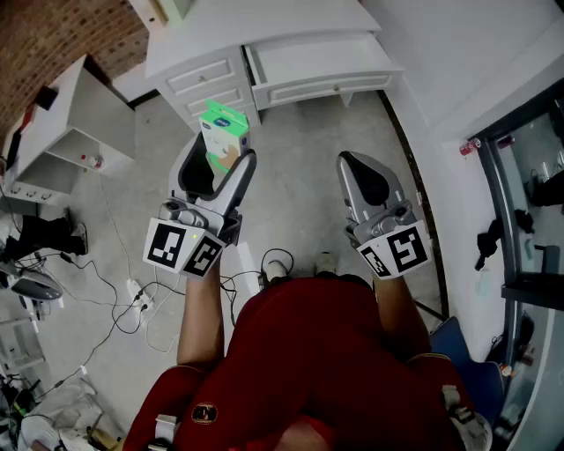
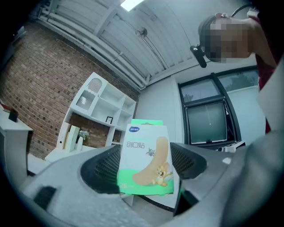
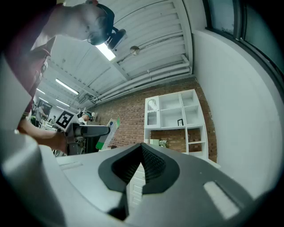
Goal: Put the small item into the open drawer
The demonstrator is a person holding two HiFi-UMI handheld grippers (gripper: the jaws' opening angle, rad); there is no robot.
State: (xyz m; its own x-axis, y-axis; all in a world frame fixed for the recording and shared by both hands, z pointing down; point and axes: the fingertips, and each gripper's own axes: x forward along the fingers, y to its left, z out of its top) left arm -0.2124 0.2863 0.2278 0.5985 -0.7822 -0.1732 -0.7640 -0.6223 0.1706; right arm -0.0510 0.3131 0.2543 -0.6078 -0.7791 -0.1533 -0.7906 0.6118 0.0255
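Note:
A small green and white plaster box [image 1: 223,132] stands upright between the jaws of my left gripper [image 1: 217,167], which is shut on it above the floor. In the left gripper view the box [image 2: 146,159] fills the gap between the wide-set jaws of the left gripper [image 2: 144,167], with its printed face toward the camera. The white drawer [image 1: 319,55] is pulled open from the desk, ahead and to the right of the box. My right gripper [image 1: 366,183] hangs shut and empty beside it; in its own view the right gripper [image 3: 140,167] has its pads meeting, and the box [image 3: 108,130] shows at left.
The white desk [image 1: 264,22] has a stack of small closed drawers [image 1: 210,85] left of the open one. A white shelf unit [image 1: 75,123] stands at far left, with cables and a power strip [image 1: 137,298] on the floor. A dark glass-fronted cabinet [image 1: 529,203] lines the right.

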